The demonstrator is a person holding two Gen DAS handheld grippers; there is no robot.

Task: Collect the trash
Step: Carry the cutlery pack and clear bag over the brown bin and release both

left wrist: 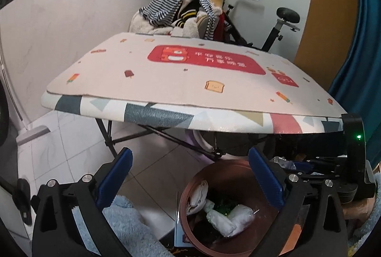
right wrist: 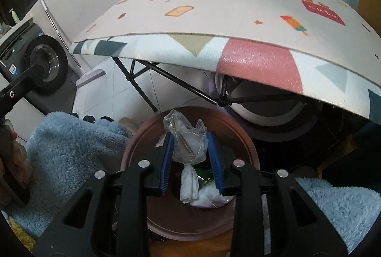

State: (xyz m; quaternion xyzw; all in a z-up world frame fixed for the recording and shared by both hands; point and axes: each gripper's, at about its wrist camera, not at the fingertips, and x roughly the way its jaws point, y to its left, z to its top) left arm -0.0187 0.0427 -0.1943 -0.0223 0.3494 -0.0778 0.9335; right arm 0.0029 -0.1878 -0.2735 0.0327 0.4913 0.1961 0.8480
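A copper-brown round trash bin (left wrist: 197, 188) (right wrist: 240, 138) stands on the floor under the table's near edge, with white crumpled tissues (left wrist: 228, 216) (right wrist: 190, 183) and a green scrap inside. My right gripper (right wrist: 190, 138) hangs over the bin's mouth, shut on a crumpled clear plastic wrapper (right wrist: 185, 138) pressed between both blue pads. My left gripper (left wrist: 190, 157) stands wide open, empty, just left of and above the bin. The right gripper's black body (left wrist: 352, 161) shows at the right edge of the left wrist view.
A folding table (left wrist: 166, 114) (right wrist: 238, 52) with a printed mat overhangs the bin. Light blue fluffy fabric (left wrist: 128, 221) (right wrist: 71, 150) lies on both sides of the bin. An exercise bike (left wrist: 273, 26) heaped with clothes stands behind the table. A washing machine (right wrist: 45, 64) sits left.
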